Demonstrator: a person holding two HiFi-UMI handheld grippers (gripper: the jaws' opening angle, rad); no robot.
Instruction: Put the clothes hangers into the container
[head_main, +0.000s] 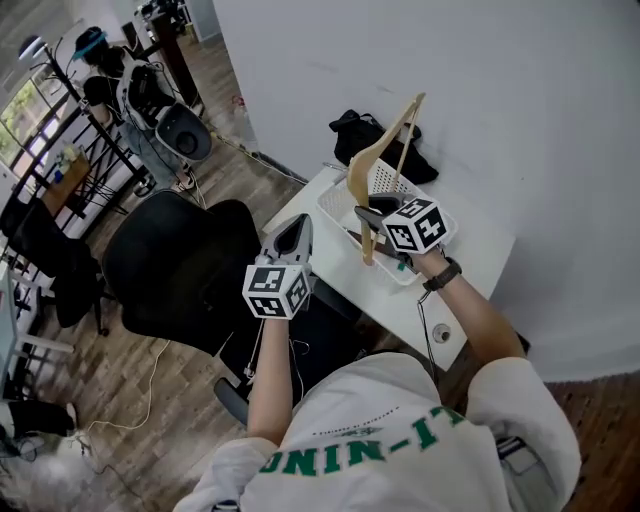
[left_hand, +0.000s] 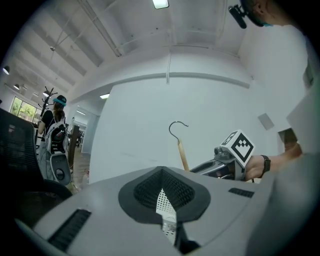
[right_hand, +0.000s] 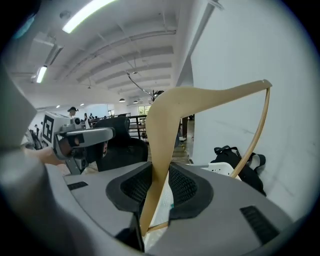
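A pale wooden clothes hanger (head_main: 383, 150) stands upright over the white perforated basket (head_main: 335, 208) on the white table (head_main: 485, 250). My right gripper (head_main: 368, 216) is shut on the lower end of one of its arms. In the right gripper view the hanger (right_hand: 170, 120) runs up between the dark pads (right_hand: 187, 187), its thin crossbar curving off to the right. My left gripper (head_main: 297, 224) hovers left of the basket, off the table's edge, shut with nothing in it. In the left gripper view the hanger's metal hook (left_hand: 178, 129) rises above the right gripper (left_hand: 220, 162).
A black bag (head_main: 360, 135) lies on the floor by the wall behind the table. Below my left gripper stands a black office chair (head_main: 180, 265). A white wall runs close along the table's far side. Racks and equipment fill the far left of the room.
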